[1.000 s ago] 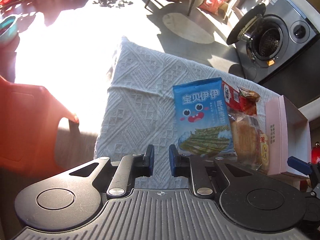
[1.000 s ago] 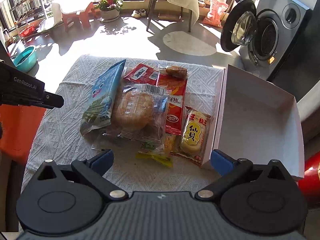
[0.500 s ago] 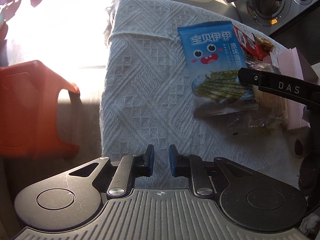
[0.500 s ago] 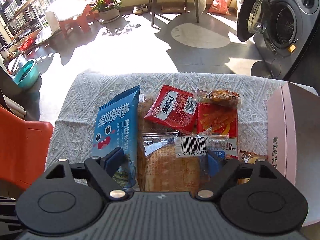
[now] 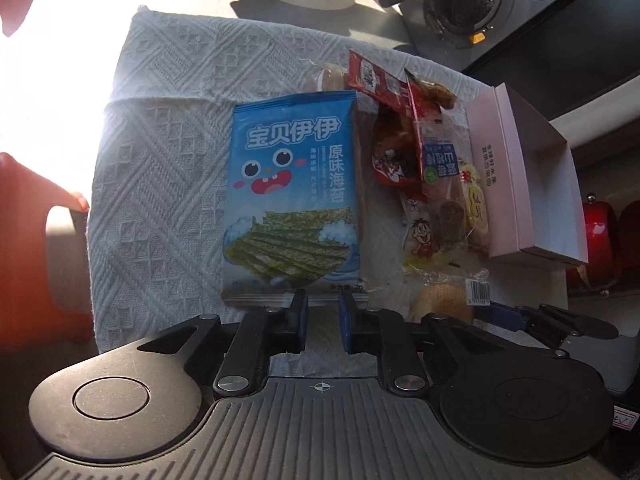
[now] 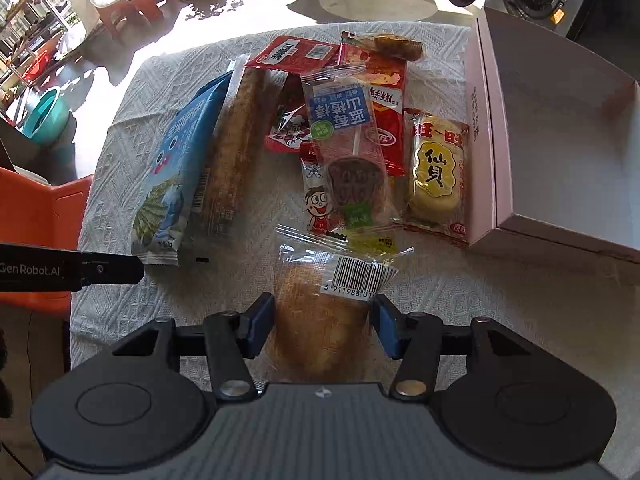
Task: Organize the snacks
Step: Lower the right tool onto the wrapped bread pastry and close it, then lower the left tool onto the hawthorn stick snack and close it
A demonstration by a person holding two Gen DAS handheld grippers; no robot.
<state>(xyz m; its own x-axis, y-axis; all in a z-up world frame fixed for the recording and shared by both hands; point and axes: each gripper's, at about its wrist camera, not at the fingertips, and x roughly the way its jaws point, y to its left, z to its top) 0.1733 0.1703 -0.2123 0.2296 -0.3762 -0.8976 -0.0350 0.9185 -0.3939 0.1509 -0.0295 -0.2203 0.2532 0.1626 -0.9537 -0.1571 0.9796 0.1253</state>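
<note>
My right claw (image 6: pixel 322 326) is straddling the clear-wrapped golden bread roll with a barcode label (image 6: pixel 320 320) — its blue pads have just been closing, standing on either side of the packet, though I cannot tell whether they are pressing on it yet. I am pointing steeply down at it, which I judge is the way to pinch the soft packet across its width without crushing the ends. The roll is lying on the white quilted cloth of the tabletop (image 6: pixel 168 80), at the near edge of the pile.

My left claw (image 5: pixel 323 318) is nearly together with nothing between its pads, hovering just short of the bottom edge of the blue seaweed snack bag with a cartoon face (image 5: pixel 294 196). I am probably keeping it ready beside that bag while the right one works.

Further out, the other snacks are lying overlapped: a clear lollipop packet with a blue label (image 6: pixel 346 152), red packets behind it, and a yellow rice-cracker packet (image 6: pixel 436 172) touching the wall of the open pink cardboard box (image 6: pixel 486 132). The box is sitting at the right of the pile with its inside showing bare — the place, I judge, where these snacks are going.
</note>
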